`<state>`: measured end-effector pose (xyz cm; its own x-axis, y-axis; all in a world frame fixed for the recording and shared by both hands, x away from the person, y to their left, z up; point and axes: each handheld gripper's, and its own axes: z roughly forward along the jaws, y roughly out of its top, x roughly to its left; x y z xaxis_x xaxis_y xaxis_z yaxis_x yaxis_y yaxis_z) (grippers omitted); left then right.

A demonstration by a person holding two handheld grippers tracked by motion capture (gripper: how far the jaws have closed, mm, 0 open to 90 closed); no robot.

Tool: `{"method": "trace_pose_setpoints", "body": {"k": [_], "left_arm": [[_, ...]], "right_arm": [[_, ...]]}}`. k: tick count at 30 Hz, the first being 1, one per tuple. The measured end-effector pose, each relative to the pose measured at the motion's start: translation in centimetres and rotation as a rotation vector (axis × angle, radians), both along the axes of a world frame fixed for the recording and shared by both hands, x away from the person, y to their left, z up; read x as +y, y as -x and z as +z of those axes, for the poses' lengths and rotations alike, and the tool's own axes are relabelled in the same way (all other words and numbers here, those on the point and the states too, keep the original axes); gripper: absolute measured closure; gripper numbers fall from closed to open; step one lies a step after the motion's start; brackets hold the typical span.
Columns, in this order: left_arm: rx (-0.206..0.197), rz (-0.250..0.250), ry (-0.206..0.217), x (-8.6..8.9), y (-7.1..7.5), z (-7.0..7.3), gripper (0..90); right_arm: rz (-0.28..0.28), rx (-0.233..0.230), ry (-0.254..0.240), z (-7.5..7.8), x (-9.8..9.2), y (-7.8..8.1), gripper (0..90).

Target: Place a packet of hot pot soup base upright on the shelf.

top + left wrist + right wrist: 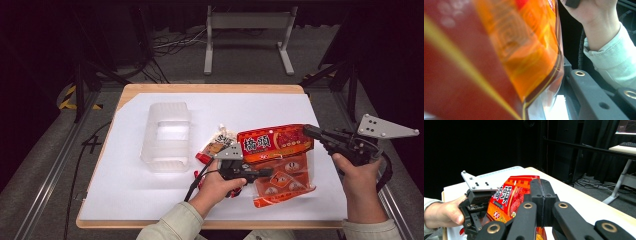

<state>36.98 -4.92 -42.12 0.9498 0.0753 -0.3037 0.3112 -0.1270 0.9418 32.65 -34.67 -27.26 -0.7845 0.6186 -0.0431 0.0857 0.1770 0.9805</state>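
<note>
From above, right gripper clenches the red packet; its own view shows left gripper gripping it.

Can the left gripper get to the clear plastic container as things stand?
Probably yes, once freed. The clear plastic container stands to the left gripper's left with bare white sheet between them. But that gripper's jaws are at the red snack bag, which the right gripper also pinches, so it must let go first.

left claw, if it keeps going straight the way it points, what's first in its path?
The left claw points right, toward the glossy red-orange plastic snack bag that the right claw pinches. That bag sits right in front of its camera, so it would likely meet it first; contact is unclear.
</note>
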Motion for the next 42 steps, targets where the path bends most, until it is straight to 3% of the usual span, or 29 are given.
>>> {"method": "trace_pose_setpoints", "body": {"k": [12,16,20,24,29,33,35,42], "left_arm": [[-0.066,0.022,-0.035,0.4,0.6,2.2,71.3],[-0.1,0.021,-0.059,0.6,0.5,3.4,71.3],[-0.177,0.065,-0.108,0.6,0.8,4.7,71.3],[-0.186,0.065,-0.124,0.8,0.6,5.6,71.3],[-0.208,0.062,-0.144,1.1,0.1,6.7,71.3],[-0.194,0.069,-0.143,1.8,-0.4,7.4,71.3],[-0.2,0.084,-0.137,2.4,-0.8,8.0,71.3],[-0.207,0.112,-0.138,3.6,-1.6,9.4,71.3]], "right_arm": [[-0.023,-0.053,-0.003,0.7,-0.2,0.8,90.0],[-0.031,-0.072,-0.025,0.9,-0.4,1.1,90.0],[-0.048,-0.089,-0.043,1.1,-0.6,1.2,90.0],[-0.054,-0.096,-0.056,1.1,-0.8,1.3,90.0],[-0.078,-0.101,-0.079,1.3,-1.1,1.4,80.9],[-0.094,-0.095,-0.098,1.2,-1.3,1.4,70.4],[-0.136,-0.104,-0.083,1.3,-1.2,1.5,60.7],[-0.189,-0.08,-0.044,0.7,-1.0,0.8,51.1]]}}
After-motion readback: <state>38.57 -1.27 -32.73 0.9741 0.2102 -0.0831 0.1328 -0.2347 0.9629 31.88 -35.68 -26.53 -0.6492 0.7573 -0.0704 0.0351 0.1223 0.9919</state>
